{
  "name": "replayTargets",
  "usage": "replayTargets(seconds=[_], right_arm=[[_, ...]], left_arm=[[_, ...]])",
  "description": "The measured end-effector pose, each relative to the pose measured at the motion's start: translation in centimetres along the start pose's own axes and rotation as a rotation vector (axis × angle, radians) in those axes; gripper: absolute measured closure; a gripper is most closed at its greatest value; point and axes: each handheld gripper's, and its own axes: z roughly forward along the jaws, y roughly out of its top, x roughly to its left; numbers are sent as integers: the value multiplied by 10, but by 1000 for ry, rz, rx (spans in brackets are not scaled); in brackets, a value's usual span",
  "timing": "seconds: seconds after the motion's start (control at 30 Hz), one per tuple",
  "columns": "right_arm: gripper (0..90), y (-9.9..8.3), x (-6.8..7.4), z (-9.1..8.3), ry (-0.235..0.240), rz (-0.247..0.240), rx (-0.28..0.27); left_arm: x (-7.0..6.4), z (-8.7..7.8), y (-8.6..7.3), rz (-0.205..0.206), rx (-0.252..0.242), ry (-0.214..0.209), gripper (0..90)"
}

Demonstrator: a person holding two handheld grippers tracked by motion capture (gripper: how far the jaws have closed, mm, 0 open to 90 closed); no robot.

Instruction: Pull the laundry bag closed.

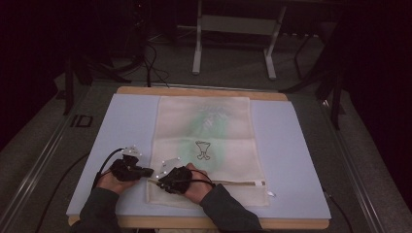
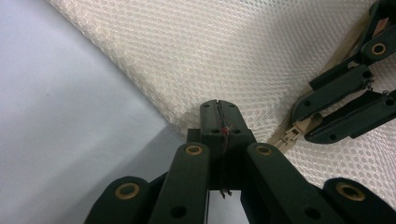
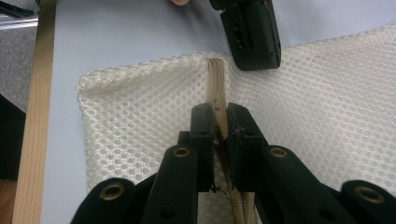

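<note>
My left tool pinches the mesh bag edge; right tool grips its zipper; next, I slide along it.

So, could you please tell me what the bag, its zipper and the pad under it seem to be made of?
The bag looks like cream synthetic mesh, matte: a fine honeycomb of holes covers it. The zipper looks like beige woven tape with ribbed lines; its pull seems plastic or painted metal, hard to tell. The pad looks like smooth, matte pale blue sheet, possibly foam or board.
</note>
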Motion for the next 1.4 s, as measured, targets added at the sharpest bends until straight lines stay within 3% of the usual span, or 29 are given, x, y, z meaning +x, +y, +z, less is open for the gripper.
replayTargets(seconds=[1.4], right_arm=[[823, -16, 2, -24, -27, -31, 58]], left_arm=[[0, 0, 0, 1, -2, 0, 900]])
